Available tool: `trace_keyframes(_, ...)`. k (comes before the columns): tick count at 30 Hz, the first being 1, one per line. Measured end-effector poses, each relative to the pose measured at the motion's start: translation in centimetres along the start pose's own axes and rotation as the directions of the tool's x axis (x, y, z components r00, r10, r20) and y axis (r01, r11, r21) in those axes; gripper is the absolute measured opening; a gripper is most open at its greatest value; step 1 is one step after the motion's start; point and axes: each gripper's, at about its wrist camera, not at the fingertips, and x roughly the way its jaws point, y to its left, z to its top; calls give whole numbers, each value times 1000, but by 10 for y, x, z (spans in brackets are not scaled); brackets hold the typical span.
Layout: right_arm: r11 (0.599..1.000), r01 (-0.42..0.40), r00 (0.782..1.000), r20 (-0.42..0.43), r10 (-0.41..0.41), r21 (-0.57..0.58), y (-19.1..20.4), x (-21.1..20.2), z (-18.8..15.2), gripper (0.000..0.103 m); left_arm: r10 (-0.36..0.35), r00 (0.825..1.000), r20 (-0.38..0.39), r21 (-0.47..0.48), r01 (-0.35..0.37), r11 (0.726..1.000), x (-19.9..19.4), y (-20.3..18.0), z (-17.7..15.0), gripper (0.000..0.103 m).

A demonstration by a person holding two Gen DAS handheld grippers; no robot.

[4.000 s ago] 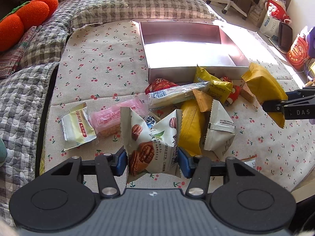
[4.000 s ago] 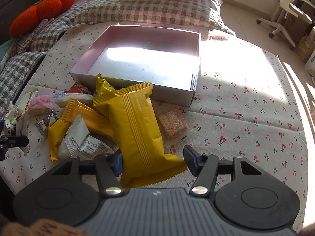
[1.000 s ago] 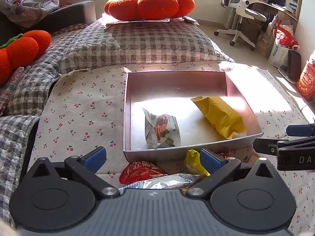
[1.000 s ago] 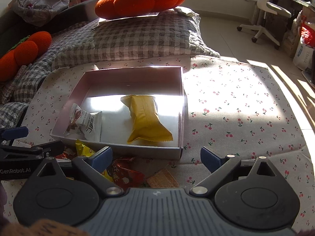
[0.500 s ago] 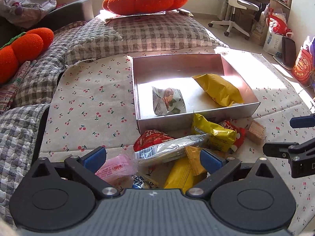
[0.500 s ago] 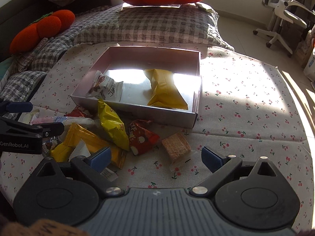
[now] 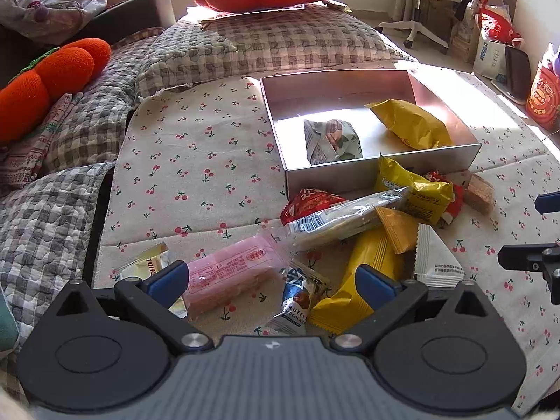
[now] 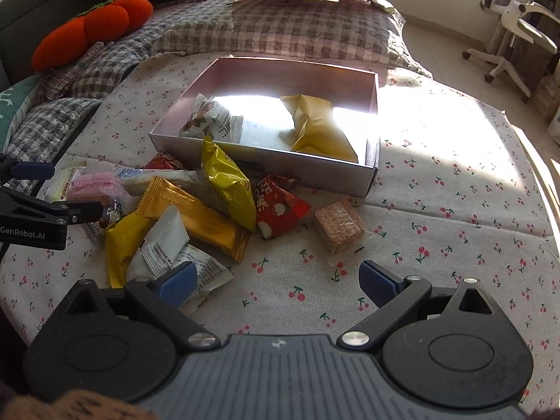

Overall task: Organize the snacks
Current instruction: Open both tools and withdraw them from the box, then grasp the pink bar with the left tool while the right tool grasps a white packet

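Lying crinkled: pink snack packet [image 7: 229, 273]

Each camera sits behind its own claw, low and close, facing the box [image 7: 381, 173]. The left view looks from the box's left front; the right view from its right front [image 8: 266, 161]. Both share box and snack pile [image 8: 196, 217].

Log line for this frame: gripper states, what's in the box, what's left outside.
left gripper: open, empty | right gripper: open, empty | box: nut packet, yellow packet | pile outside box, on cloth
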Motion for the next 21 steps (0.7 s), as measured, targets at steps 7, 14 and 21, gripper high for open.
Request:
trace_keyframes(7,1000,-22,1000,-23,21,-15,14,9,0,99,34,999,-1,70,-34,997,14,24,-10,103)
trace_keyframes(14,995,-61,997,-48,58,-78,35,18,-2,99,40,999,3,165,-40,986,32,48,-15,103)
trace_keyframes(21,986,-75,995,-72,65,-146,52,33,-4,98,55,998,-4,249,-52,967,55,56,-18,103)
